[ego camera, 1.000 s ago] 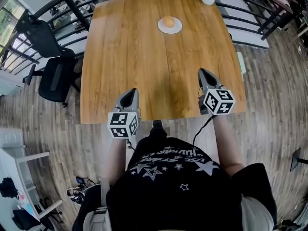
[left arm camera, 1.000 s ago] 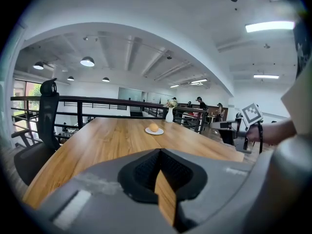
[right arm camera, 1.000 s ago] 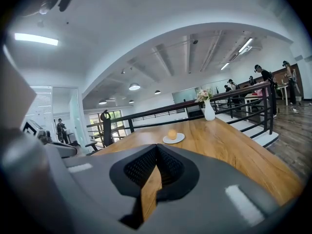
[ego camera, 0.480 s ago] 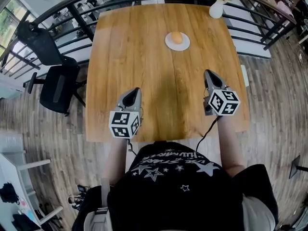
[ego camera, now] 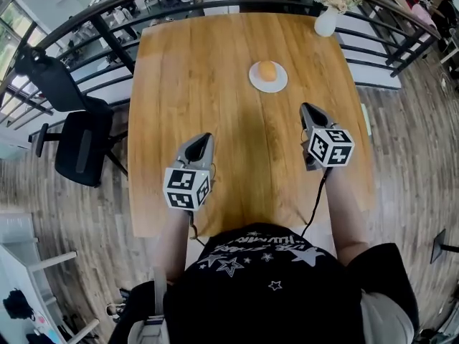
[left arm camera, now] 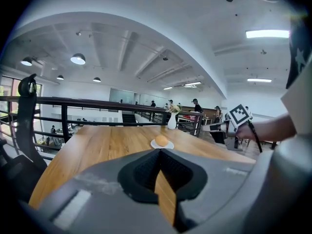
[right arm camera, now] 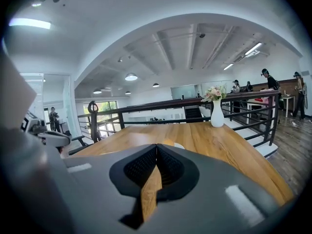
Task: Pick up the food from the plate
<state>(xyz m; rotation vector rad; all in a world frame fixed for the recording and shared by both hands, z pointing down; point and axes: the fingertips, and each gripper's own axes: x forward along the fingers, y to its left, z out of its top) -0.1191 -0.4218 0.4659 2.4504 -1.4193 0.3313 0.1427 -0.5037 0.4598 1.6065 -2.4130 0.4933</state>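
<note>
1. The left gripper [left arm camera: 159,151] is showing its jaws pressed together at the tips, with nothing between them.
2. The right gripper [right arm camera: 156,146] is showing the same: jaws meeting tip to tip, empty.
3. Both are hovering over the near half of the table [ego camera: 186,70], pointing toward its far side.
4. The food [ego camera: 267,70] is sitting on the plate [ego camera: 281,84], past mid-table, ahead of both grippers, nearer the right one and touching neither.
5. The food is looking round and orange-tan, perhaps a bun or a fruit; it is too small to tell.
6. A vase [ego camera: 325,24] is standing at the far right corner, a chair [ego camera: 79,138] is standing left of the table, and a railing [ego camera: 107,20] is running behind.
</note>
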